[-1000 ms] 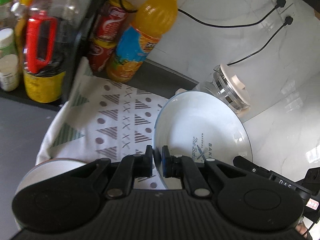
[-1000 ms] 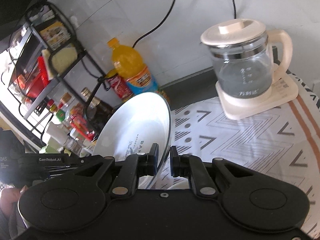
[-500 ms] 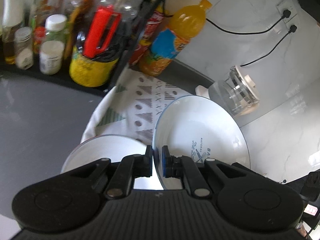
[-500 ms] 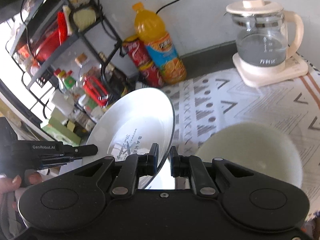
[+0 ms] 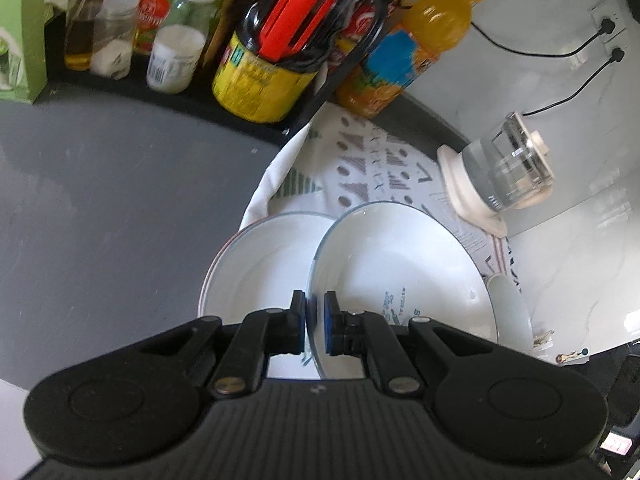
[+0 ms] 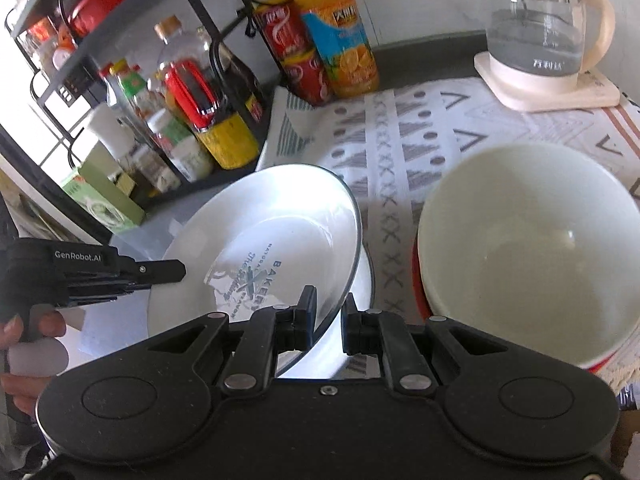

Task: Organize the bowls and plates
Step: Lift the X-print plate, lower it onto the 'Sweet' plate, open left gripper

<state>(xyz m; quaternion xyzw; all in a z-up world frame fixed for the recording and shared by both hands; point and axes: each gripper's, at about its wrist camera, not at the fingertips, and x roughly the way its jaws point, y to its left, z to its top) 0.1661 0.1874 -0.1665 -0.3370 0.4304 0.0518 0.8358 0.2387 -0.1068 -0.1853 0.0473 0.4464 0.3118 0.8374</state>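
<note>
A white plate (image 5: 404, 276) with printed lettering hangs tilted above a second white plate (image 5: 260, 268) lying on the patterned cloth. My left gripper (image 5: 316, 326) is shut on the tilted plate's near rim. In the right wrist view the same plate (image 6: 272, 248) shows, with my right gripper (image 6: 328, 316) on its opposite rim; the gap between its fingers looks slightly wider than the rim. My left gripper (image 6: 160, 270) also shows there at the plate's left edge. A large cream bowl (image 6: 528, 248) with a red outside stands to the right.
A black rack (image 6: 72, 60) with bottles, jars and a red-handled tool stands left. An orange juice bottle (image 6: 332, 28) and red cans (image 6: 288, 48) stand at the back. A glass kettle (image 6: 540, 28) sits on its base, back right. Grey counter (image 5: 100, 200) lies left.
Both grippers have carried the lettered plate down and toward the front, over the lower plate. The right gripper's fingers have spread a little. The cream bowl has come into full view.
</note>
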